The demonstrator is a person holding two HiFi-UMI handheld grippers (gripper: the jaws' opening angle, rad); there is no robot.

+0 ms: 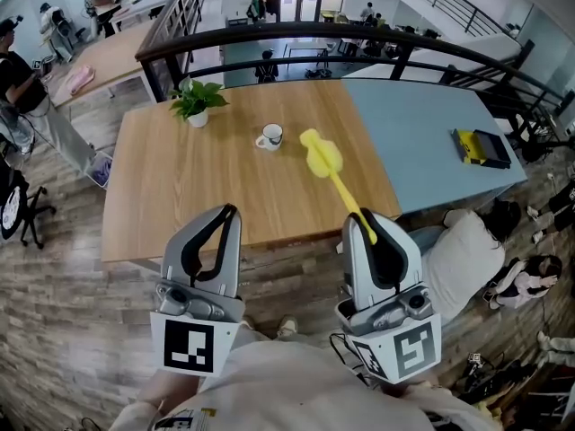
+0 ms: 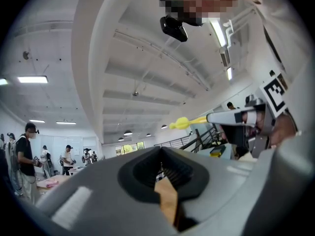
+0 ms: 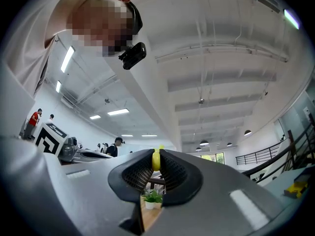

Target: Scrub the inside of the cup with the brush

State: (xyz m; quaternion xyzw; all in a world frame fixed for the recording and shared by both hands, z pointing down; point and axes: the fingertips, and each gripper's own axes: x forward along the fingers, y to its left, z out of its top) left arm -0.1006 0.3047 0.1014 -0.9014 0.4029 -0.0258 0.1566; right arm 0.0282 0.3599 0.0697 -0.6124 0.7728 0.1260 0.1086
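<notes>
A white cup (image 1: 269,137) stands on the wooden table (image 1: 180,196), far ahead of both grippers. My right gripper (image 1: 369,220) is shut on the handle of a yellow brush (image 1: 323,157); the brush head points up and forward over the table, right of the cup. In the right gripper view the yellow handle (image 3: 156,160) sits pinched between the jaws. My left gripper (image 1: 230,214) is shut with nothing in it, level and short of the table's near edge. The left gripper view shows its closed jaws and the brush (image 2: 182,123) off to the right.
A small potted plant (image 1: 198,101) stands at the table's far left. The right half of the table is blue-grey (image 1: 422,133), with a yellow and black object (image 1: 481,146) on it. A dark railing (image 1: 359,34) runs behind. A person (image 1: 467,250) sits low at the right.
</notes>
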